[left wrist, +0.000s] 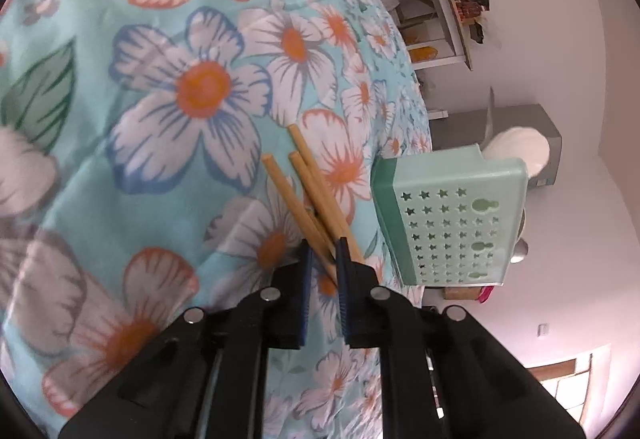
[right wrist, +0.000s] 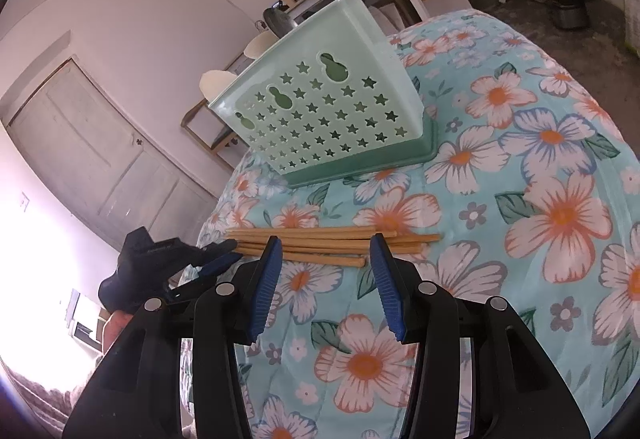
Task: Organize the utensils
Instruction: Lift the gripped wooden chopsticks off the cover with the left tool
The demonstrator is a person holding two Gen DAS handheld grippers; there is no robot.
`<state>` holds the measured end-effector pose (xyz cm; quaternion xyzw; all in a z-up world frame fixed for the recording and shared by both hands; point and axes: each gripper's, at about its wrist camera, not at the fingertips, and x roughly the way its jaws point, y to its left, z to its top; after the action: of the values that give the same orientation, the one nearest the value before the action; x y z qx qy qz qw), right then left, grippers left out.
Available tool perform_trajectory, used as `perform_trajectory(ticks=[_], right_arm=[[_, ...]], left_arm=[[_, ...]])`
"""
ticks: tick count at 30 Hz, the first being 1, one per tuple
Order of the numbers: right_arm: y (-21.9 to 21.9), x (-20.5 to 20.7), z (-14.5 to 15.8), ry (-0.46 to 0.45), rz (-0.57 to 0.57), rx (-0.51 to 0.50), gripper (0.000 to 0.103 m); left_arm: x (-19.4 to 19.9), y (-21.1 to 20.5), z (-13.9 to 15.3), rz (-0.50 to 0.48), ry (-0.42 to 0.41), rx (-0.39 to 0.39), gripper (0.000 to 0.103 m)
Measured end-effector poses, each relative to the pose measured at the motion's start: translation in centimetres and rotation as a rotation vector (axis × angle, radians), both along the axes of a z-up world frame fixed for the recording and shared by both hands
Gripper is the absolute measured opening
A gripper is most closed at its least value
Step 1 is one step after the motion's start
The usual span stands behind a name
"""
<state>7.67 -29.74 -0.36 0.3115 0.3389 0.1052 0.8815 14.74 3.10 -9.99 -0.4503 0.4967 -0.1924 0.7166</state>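
Slim wooden chopsticks (right wrist: 336, 243) lie bundled on the floral cloth (right wrist: 520, 199), near the star-pierced mint plastic holder (right wrist: 320, 115). The left gripper (left wrist: 323, 251) clamps their ends; the right gripper (right wrist: 325, 251) hovers spread wide.

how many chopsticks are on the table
About 5 tan wooden chopsticks lie bundled on the floral tablecloth before the mint-green utensil holder; overlap may hide others.

- The green basket (right wrist: 332, 107) stands upright on the flowered cloth (right wrist: 520, 219); nothing lies between it and the chopsticks (right wrist: 332, 243).
- Right of the basket the cloth is open.
- The left gripper (right wrist: 224, 259) blocks the chopsticks' left ends.
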Motion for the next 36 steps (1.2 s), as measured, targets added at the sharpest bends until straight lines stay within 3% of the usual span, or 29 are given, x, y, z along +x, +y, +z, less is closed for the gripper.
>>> perform_trajectory(ticks=[12,16,21,24,28,36], right_arm=[[0.4,-0.3,0.6,-0.012,0.003,0.001,0.045],[0.7,-0.5,0.9,-0.019,0.005,-0.008,0.045],[0.5,-0.6,0.8,-0.013,-0.008,-0.011,0.045],[0.5,-0.6,0.7,-0.010,-0.010,-0.011,0.045],[0.5,-0.5,0.8,-0.011,-0.007,-0.016,0.045],[1.9,0.0,2.6,-0.052,0.058,-0.093,0.045]], left_arm=[[-2.6,1.1,1.1,-0.027,0.046,-0.055,0.012],[-2.1,1.3,-0.2,0.004,0.122,-0.129,0.027],[-1.2,1.0,-1.2,0.029,0.177,-0.179,0.028],[-0.8,0.5,-1.4,0.050,0.188,-0.159,0.027],[-0.9,-0.1,-1.1,0.038,0.167,-0.064,0.012],[-1.5,0.7,0.0,-0.033,0.089,-0.019,0.011]])
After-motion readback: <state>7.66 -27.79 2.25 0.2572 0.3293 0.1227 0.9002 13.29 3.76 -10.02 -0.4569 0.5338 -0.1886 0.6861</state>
